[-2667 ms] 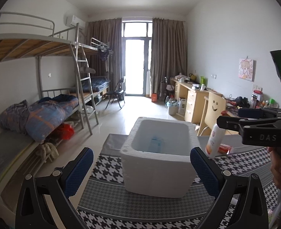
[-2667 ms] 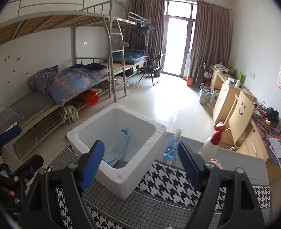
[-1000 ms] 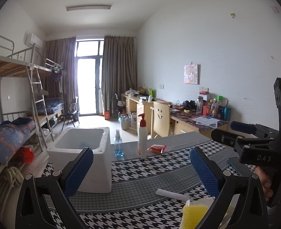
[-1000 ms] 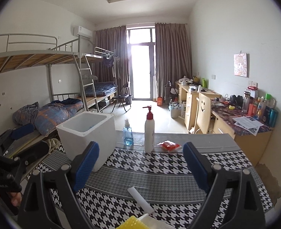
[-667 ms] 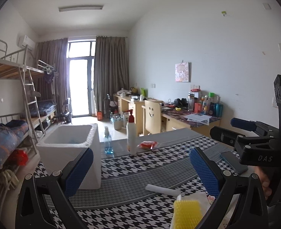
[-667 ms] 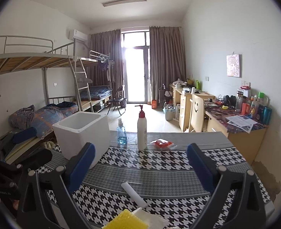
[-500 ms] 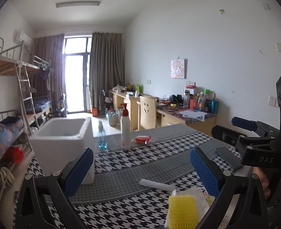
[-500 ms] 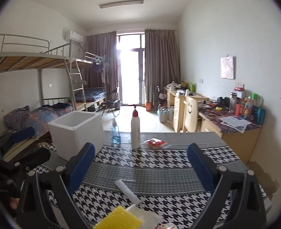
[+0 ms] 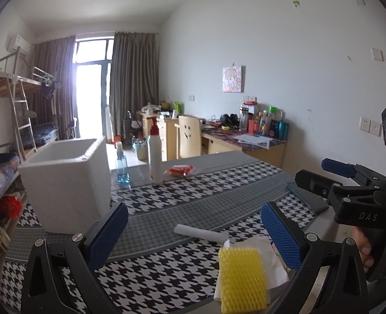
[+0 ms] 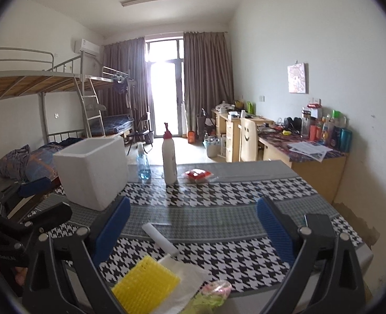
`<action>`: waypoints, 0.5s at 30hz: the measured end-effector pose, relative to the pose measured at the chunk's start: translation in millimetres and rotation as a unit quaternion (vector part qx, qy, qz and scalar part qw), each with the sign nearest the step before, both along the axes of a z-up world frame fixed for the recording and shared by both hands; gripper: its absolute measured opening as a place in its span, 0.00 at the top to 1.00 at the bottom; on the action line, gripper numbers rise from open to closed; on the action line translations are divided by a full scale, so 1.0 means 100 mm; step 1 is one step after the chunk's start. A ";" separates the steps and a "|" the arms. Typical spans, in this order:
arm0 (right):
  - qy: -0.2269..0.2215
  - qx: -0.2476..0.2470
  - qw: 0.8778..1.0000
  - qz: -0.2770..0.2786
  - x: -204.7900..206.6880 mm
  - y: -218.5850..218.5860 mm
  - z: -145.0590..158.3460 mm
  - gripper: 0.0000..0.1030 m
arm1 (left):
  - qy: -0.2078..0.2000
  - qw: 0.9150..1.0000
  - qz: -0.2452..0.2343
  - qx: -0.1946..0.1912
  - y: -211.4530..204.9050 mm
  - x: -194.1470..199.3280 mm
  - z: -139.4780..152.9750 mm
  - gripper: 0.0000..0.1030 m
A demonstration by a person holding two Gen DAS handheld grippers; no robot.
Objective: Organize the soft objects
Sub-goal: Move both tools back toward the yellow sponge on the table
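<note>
Both fingers (image 9: 109, 235) wide apart, empty.

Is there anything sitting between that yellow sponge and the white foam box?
Nothing visible: only bare houndstooth tablecloth lies between the yellow sponge and the white foam box. The white foam roll lies just off that line.

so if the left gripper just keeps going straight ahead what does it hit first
Probably the white paper roll lying on the houndstooth tablecloth, which sits between the open left gripper fingers' line; depth is unclear, so it could pass above it.
</note>
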State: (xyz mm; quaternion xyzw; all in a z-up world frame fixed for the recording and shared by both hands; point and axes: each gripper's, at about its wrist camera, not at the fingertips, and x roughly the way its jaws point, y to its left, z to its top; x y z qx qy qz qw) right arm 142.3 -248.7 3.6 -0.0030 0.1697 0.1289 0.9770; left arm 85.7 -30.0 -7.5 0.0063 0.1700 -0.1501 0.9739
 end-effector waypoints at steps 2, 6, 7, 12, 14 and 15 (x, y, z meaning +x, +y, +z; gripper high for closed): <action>0.004 -0.005 1.000 -0.006 -0.02 -0.02 -0.07 0.04 | 0.004 1.000 0.000 0.003 -0.02 0.00 -0.05 0.01; 0.009 -0.016 1.000 -0.013 -0.05 -0.02 -0.16 0.04 | 0.015 1.000 0.007 0.015 -0.07 0.03 -0.13 0.01; 0.011 -0.016 1.000 -0.015 -0.06 -0.04 -0.18 0.04 | 0.019 1.000 0.005 0.015 -0.08 0.03 -0.15 0.01; 0.023 -0.019 0.999 -0.020 -0.09 -0.05 -0.28 0.04 | 0.033 0.999 -0.004 0.020 -0.13 0.04 -0.24 0.01; 0.027 -0.026 0.999 -0.023 -0.12 -0.06 -0.33 0.04 | 0.039 0.999 -0.007 0.020 -0.15 0.06 -0.28 0.01; 0.029 -0.028 0.999 -0.024 -0.13 -0.07 -0.35 0.04 | 0.045 0.999 -0.010 0.019 -0.16 0.07 -0.30 0.01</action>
